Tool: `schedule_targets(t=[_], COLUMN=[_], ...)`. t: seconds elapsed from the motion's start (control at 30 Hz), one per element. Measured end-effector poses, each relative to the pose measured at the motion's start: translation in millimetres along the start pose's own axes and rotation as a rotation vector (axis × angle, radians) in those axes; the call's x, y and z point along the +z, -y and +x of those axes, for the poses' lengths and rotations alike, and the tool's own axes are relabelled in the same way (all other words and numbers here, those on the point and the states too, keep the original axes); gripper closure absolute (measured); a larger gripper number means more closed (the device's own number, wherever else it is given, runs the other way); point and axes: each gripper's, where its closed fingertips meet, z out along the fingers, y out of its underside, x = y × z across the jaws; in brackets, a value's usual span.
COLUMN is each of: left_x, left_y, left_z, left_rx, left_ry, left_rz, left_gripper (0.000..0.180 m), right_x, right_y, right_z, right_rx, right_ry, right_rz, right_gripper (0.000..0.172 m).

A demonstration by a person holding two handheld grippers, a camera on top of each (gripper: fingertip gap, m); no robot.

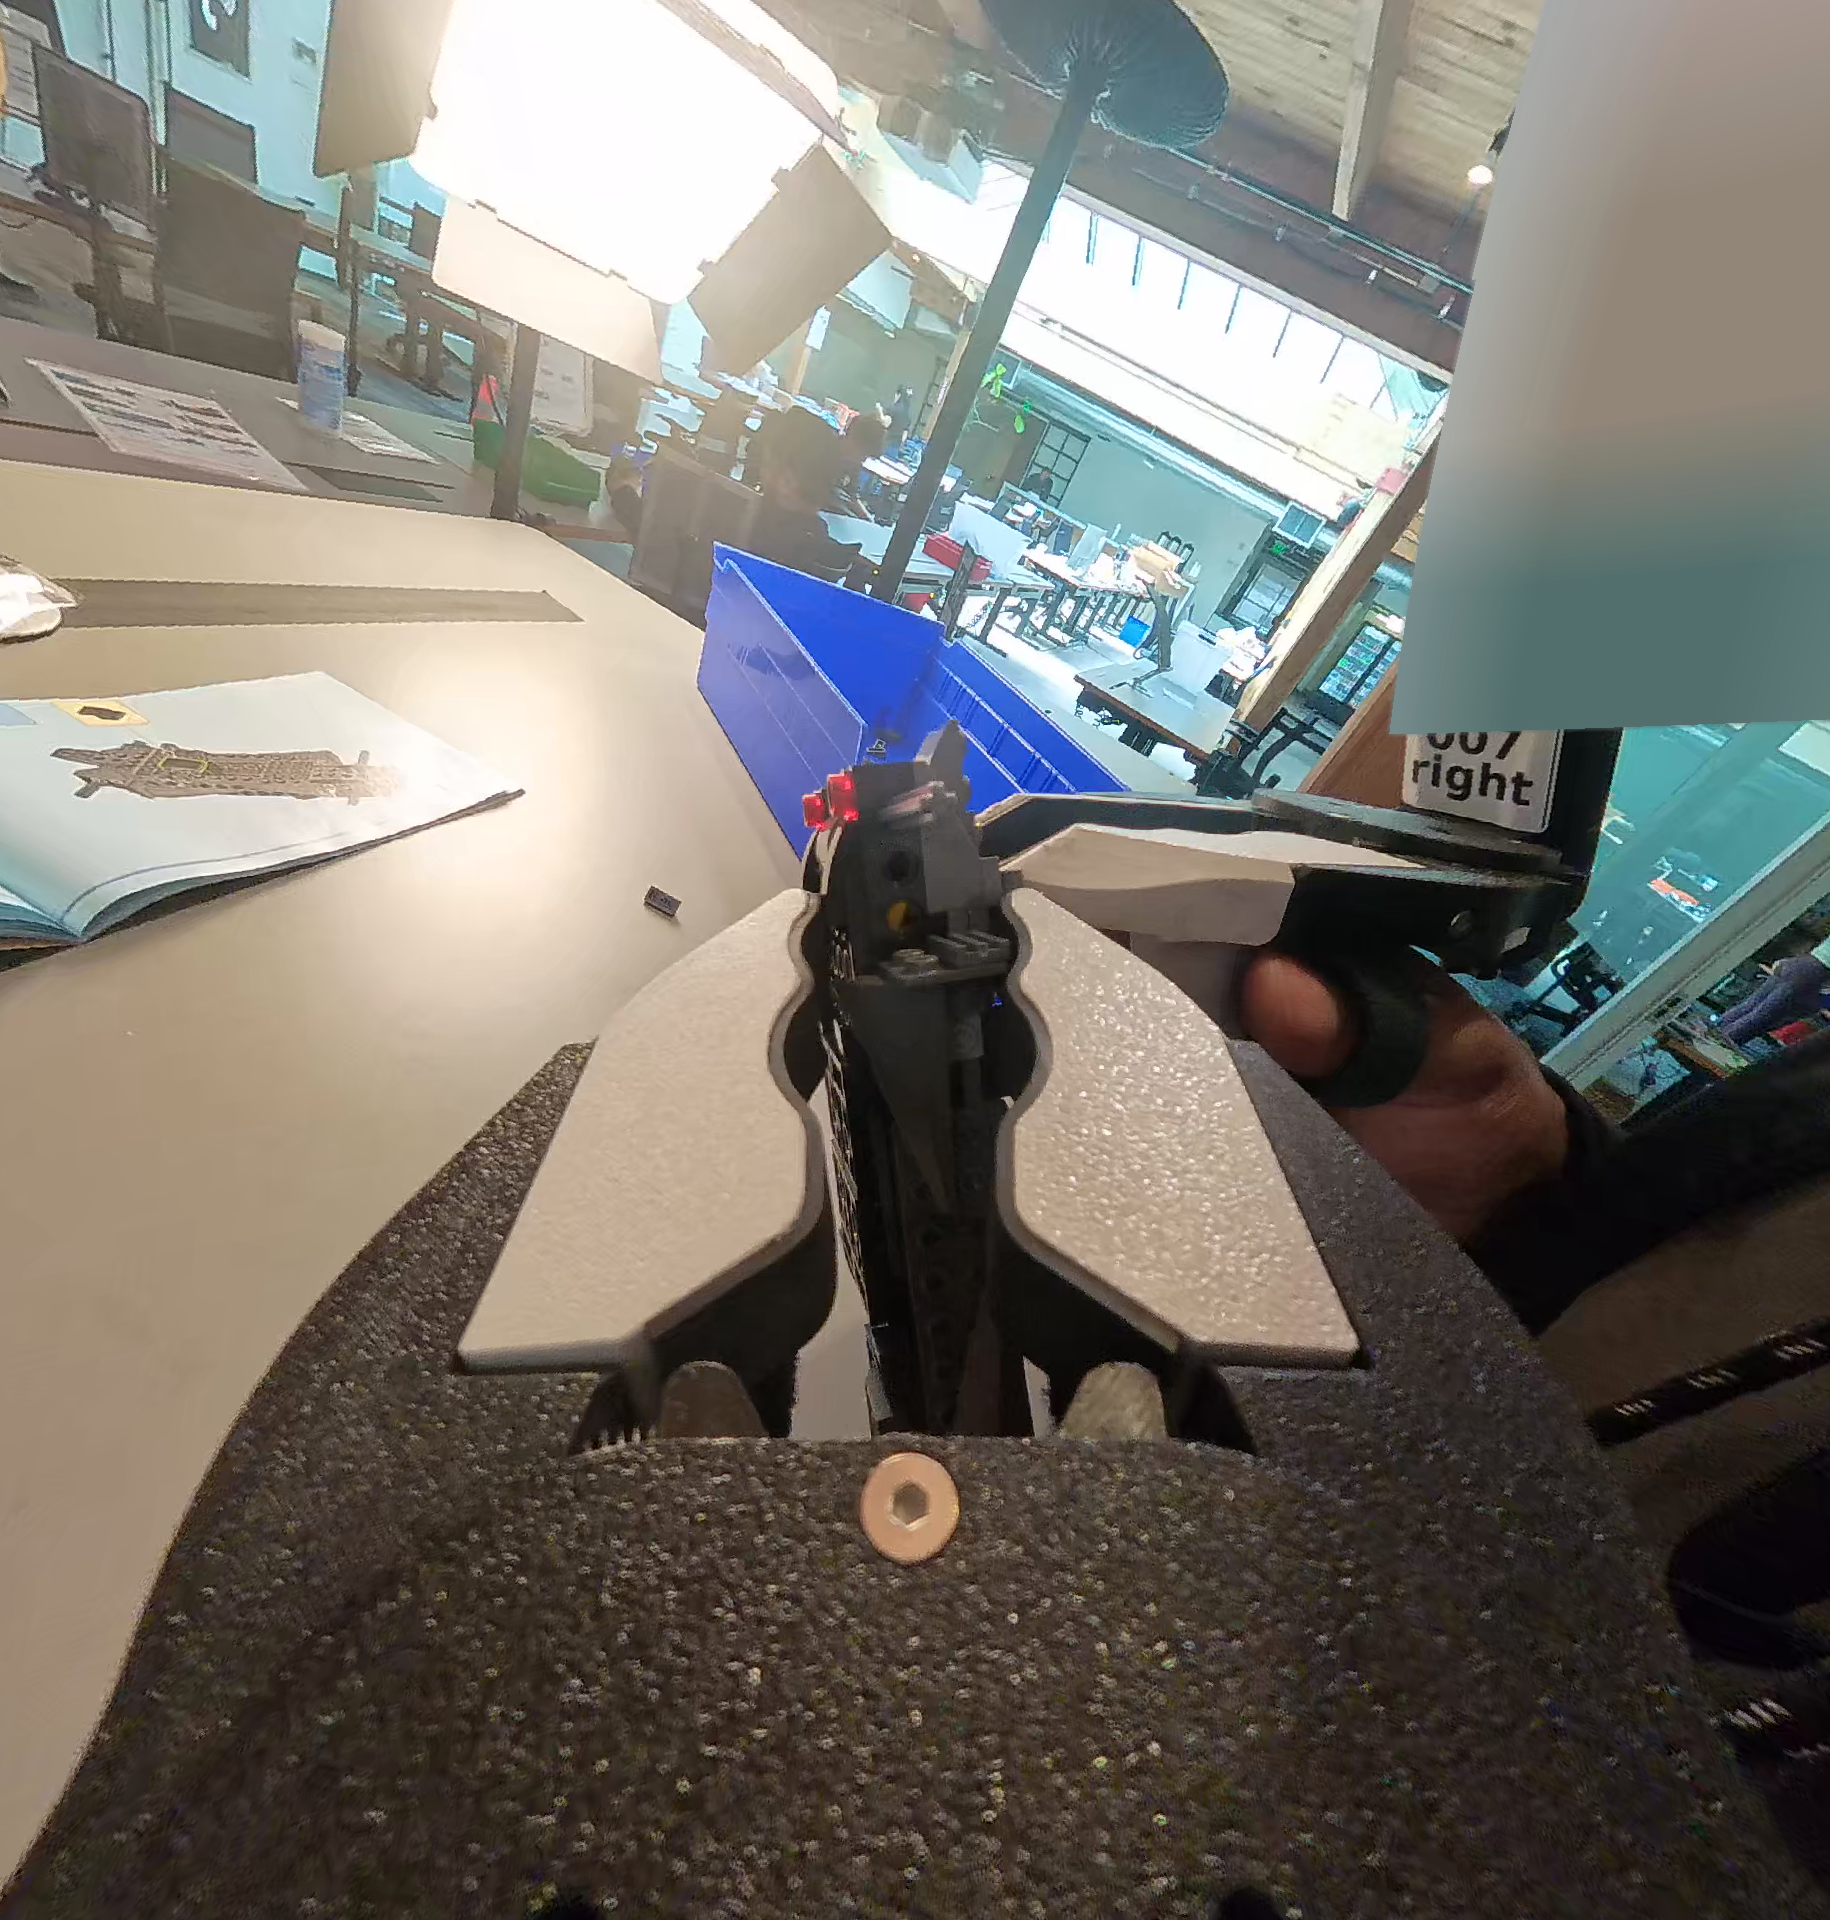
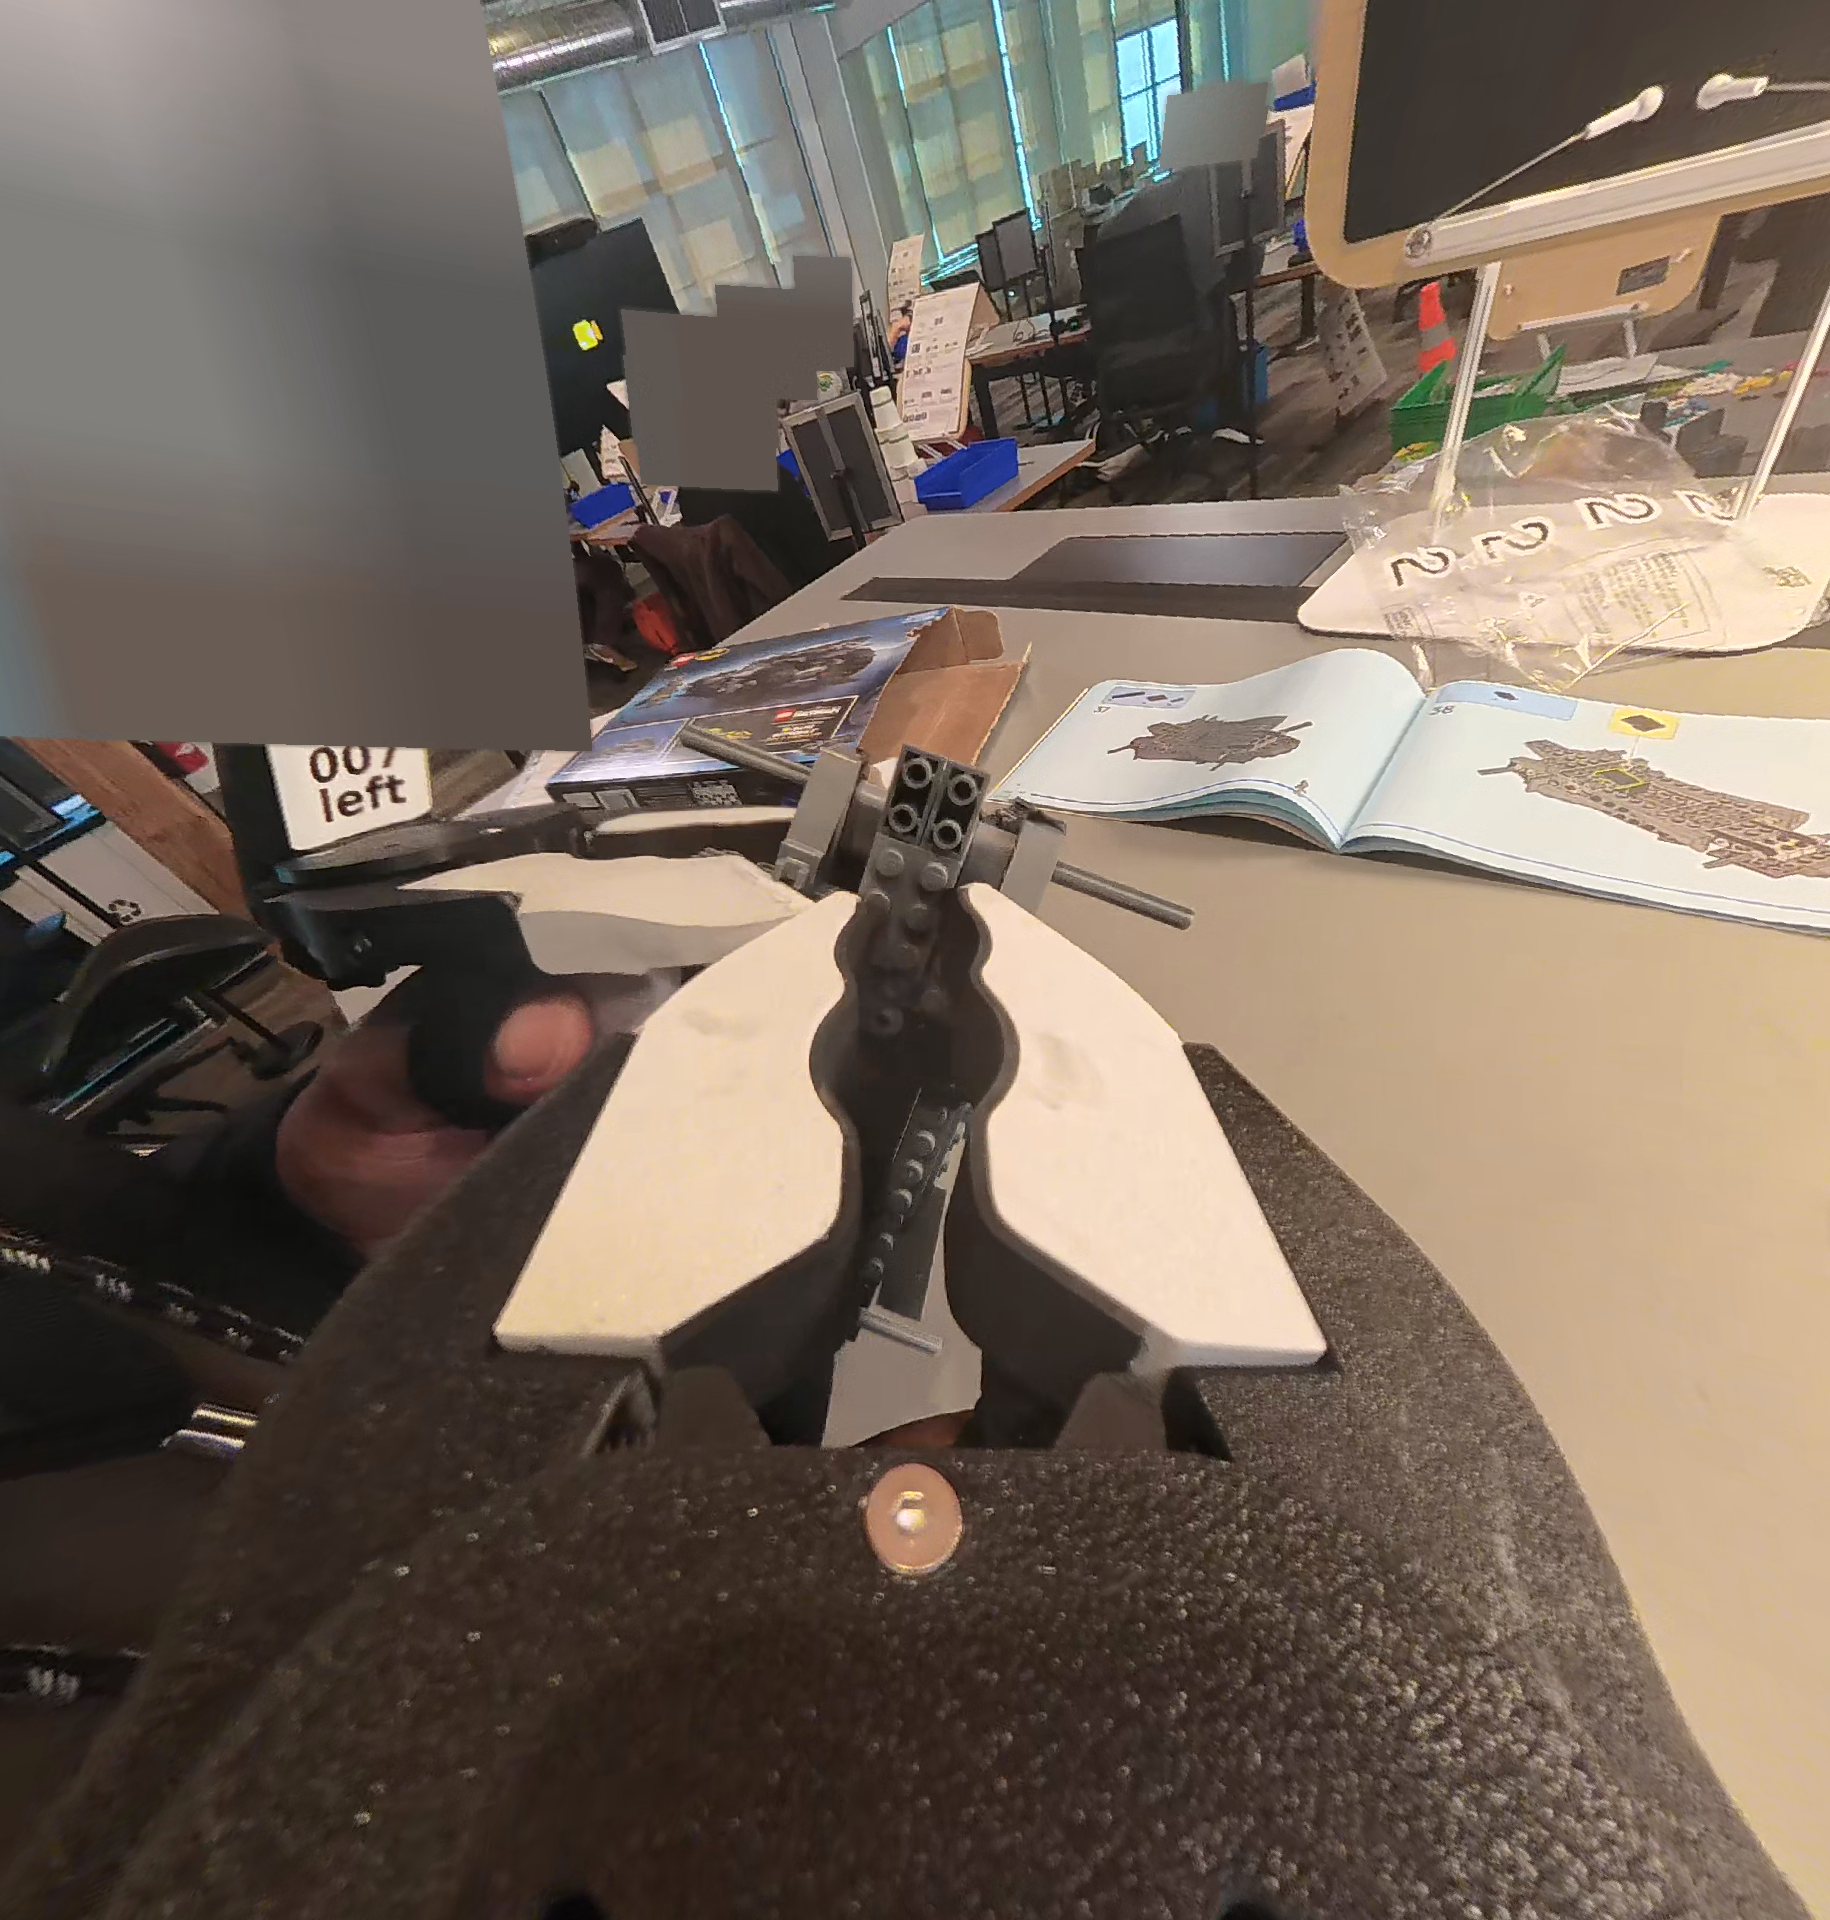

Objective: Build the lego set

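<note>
Left tool (image 1: 906, 914) is clamped w/ both white fingers (image 1: 682, 1091) pressing a dark grey brick-built model (image 1: 911, 997), partly closed round its width; the model sticks out past the tips, two red studs (image 1: 830, 802) at its far end, held up off the desk (image 1: 267, 1143). Right tool (image 2: 911, 914) comes in from the side, nearly closed, its fingers (image 2: 713, 1122) gripping a studded grey plate section of the same model (image 2: 916, 883), which has a grey axle rod (image 2: 1129, 894) running crosswise just beyond. A hand (image 1: 1410, 1060) grips the right tool's handle. Just past the tips, a tiny dark piece (image 1: 664, 900) lies loose on the desk. Farther: open instruction booklet (image 2: 1410, 769), opened set box (image 2: 745, 717), crumpled clear bags (image 2: 1576, 540) on a white stand base, and a blue bin (image 1: 838, 675) at the desk edge.
</note>
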Motion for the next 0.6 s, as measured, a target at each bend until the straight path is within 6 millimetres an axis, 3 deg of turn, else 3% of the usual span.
schedule_targets(t=[0.6], left_x=[2.1], left_y=[-2.5], left_z=[0.2], left_rx=[0.123], left_ry=[0.063], left_rz=[-0.034], left_gripper=[0.151], right_x=[-0.2], right_y=[-2.5], right_z=[1.8], right_rx=[0.012], right_ry=[-0.014], right_rz=[-0.015], right_gripper=[0.162])
